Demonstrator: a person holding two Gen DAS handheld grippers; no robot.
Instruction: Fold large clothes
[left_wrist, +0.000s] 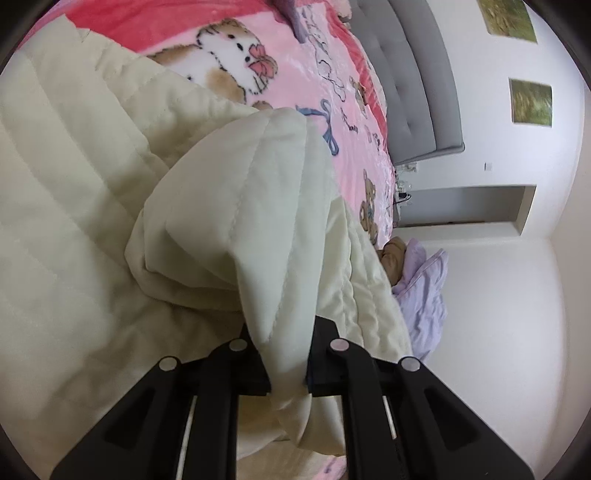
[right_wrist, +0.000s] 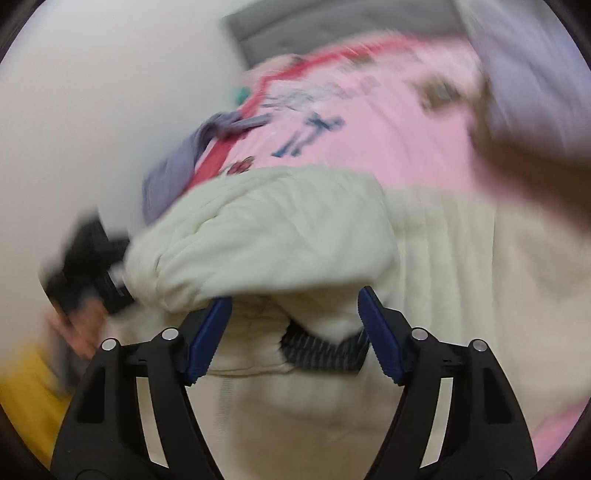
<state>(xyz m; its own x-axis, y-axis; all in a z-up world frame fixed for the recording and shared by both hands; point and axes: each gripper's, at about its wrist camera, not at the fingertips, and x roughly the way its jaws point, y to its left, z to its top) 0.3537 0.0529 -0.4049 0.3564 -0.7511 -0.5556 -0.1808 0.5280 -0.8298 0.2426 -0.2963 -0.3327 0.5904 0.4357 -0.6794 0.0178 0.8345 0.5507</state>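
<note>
Pink bedspread (left_wrist: 295, 66) under cream jacket (left_wrist: 92, 221); left gripper (left_wrist: 288, 369) fingers clamp sleeve, right gripper (right_wrist: 291, 336) fingers apart.

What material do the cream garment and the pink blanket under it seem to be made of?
Cream garment: probably padded, quilted fabric with a matte finish; stitched lines and puffy folds show. Pink blanket: likely plush fleece; its printed surface has a soft sheen.
</note>
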